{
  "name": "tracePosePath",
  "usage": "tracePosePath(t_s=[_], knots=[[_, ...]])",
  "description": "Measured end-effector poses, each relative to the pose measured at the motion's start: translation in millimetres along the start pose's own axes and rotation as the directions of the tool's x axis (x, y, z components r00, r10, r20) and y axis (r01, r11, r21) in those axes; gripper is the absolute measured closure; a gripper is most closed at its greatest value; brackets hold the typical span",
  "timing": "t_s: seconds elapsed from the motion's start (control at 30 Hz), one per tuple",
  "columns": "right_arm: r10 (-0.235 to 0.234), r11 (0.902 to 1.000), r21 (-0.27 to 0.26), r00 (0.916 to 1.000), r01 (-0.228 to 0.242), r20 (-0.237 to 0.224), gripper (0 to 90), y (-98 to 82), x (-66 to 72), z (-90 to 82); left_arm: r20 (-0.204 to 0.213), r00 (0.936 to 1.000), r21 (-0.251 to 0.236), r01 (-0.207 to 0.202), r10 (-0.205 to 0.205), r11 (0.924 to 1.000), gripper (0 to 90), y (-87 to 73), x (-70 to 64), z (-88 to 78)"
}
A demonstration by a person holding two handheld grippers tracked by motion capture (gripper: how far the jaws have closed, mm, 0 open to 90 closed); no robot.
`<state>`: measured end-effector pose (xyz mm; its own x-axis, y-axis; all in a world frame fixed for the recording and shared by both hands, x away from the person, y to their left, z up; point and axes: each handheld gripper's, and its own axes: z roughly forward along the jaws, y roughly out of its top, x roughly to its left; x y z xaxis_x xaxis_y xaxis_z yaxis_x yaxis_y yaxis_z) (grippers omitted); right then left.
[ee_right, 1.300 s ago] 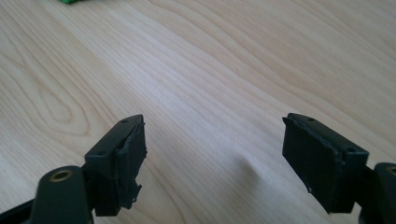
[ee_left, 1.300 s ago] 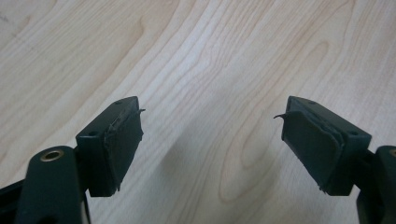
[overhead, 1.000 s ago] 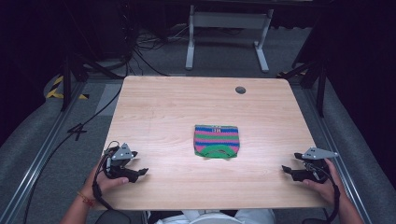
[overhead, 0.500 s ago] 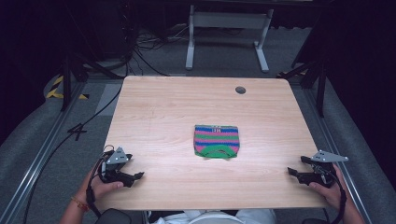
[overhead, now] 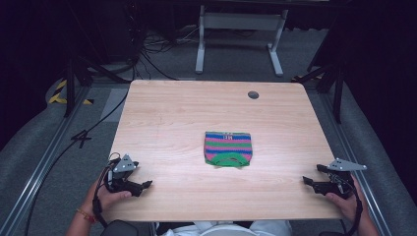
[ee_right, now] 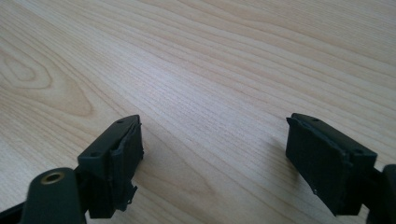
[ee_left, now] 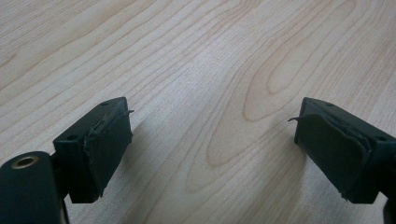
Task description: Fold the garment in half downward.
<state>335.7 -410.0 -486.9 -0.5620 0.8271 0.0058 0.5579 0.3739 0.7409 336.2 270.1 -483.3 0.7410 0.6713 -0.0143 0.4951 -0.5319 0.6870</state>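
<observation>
Folded knitted cloth, striped green, pink and blue [overhead: 227,148] — lies flat at the middle of the pale wood-grain bench [overhead: 172,118], touched by nothing.

Left hand-held gripper [overhead: 142,186] — released, jaws wide over bare wood; now at the near-left corner, drawn back toward the person since the earlier frames.

Right hand-held gripper [overhead: 308,182] — released, empty; likewise pulled back to the near-right edge.

Change — both grippers have retreated outward and nearer the person; the cloth has not moved. Judgement: the cloth looks finished with, hands at rest.
</observation>
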Motion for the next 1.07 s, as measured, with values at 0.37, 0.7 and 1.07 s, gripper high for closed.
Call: tracePosePath(t_s=[0.37, 0.7, 1.07], knots=[[-0.001, 1.0, -0.001, 1.0, 0.001, 0.001, 19.2, 0.0, -0.1, 0.0, 0.003, 1.0, 0.003, -0.002, 0.002, 1.0, 11.6, 0.4, 0.8, 0.1], [-0.001, 1.0, -0.001, 1.0, 0.001, 0.001, 19.2, 0.0, -0.1, 0.0, 0.002, 1.0, 0.005, -0.003, 0.003, 1.0, 11.6, 0.5, 1.0, 0.1], [-0.001, 1.0, -0.001, 1.0, 0.001, 0.001, 19.1, 0.0, -0.1, 0.0, 0.0, 1.0, 0.006, 0.005, -0.005, 1.0, 11.5, 1.0, 0.9, 0.6]])
